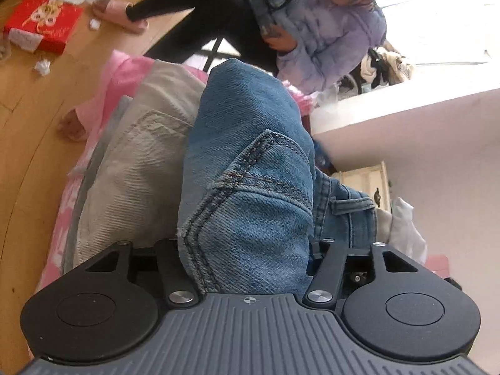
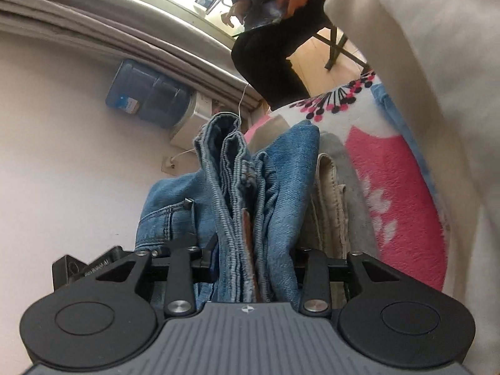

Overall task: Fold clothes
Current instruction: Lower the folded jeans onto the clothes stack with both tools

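Between the fingers of the left gripper (image 1: 247,250) sits a thick fold of blue jeans (image 1: 247,162), filling the gap from side to side, though the fingertips are buried in the denim and I cannot tell whether they press on it. The right gripper (image 2: 250,265) has the bunched waistband edge of the same jeans (image 2: 237,193) packed between its fingers, which stand partly apart around the cloth and appear to grip it. The jeans lie on a beige folded garment (image 1: 134,162) and a grey one (image 2: 359,218), stacked on a bed with a pink flowered blanket (image 2: 397,193). Beyond the bed, a person in a lilac puffer jacket (image 1: 331,40) sits on a chair above the wooden floor (image 1: 37,118). A blue water bottle (image 2: 147,93) stands by the pale wall.
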### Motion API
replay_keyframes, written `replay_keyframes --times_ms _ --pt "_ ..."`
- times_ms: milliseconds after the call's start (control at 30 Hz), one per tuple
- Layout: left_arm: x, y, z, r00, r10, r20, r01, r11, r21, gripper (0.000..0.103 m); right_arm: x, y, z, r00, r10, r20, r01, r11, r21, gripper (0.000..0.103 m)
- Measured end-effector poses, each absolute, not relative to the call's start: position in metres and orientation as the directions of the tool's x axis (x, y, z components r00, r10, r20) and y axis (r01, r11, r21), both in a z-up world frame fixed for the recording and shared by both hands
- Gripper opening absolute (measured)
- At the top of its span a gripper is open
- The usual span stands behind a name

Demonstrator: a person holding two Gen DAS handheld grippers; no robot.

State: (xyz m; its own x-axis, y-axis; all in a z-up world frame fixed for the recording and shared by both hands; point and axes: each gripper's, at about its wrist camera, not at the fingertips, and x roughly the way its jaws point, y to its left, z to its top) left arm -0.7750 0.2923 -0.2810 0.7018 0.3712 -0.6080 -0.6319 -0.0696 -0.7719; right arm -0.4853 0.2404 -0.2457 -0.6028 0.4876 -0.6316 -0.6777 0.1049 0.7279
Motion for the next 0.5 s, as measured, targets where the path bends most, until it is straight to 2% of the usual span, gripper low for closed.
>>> replay_keyframes --times_ms 67,133,267,433,500 --pt "-0.777 0.293 -0.268 0.656 0.382 -0.651 -0.682 -0.071 -0.728 0.072 -0.483 0.235 -0.238 -0.585 0.487 -0.648 -0.707 0.085 0.702 0.05" --pt "-0.782 0.292 -0.252 0.609 0.41 -0.679 -0.722 -0.067 -0.688 0.073 -0.48 0.229 -0.232 -0.574 0.488 -0.657 -0.726 0.066 0.684 0.051" --pt "-0.8 0.28 -0.226 0.532 0.508 -0.677 -0.756 -0.075 -0.65 0.08 -0.481 0.218 -0.227 -0.575 0.474 -0.667 -0.743 0.038 0.668 0.051" --pt "-0.792 0.231 -0.183 0.419 0.629 -0.655 -0.838 -0.01 -0.546 0.08 -0.477 0.2 -0.209 -0.554 0.481 -0.679 -0.774 0.002 0.633 0.053" --pt "-0.779 0.211 -0.17 0.395 0.651 -0.648 -0.873 0.046 -0.486 0.079 -0.475 0.183 -0.188 -0.51 0.524 -0.682 -0.825 -0.074 0.56 0.052"
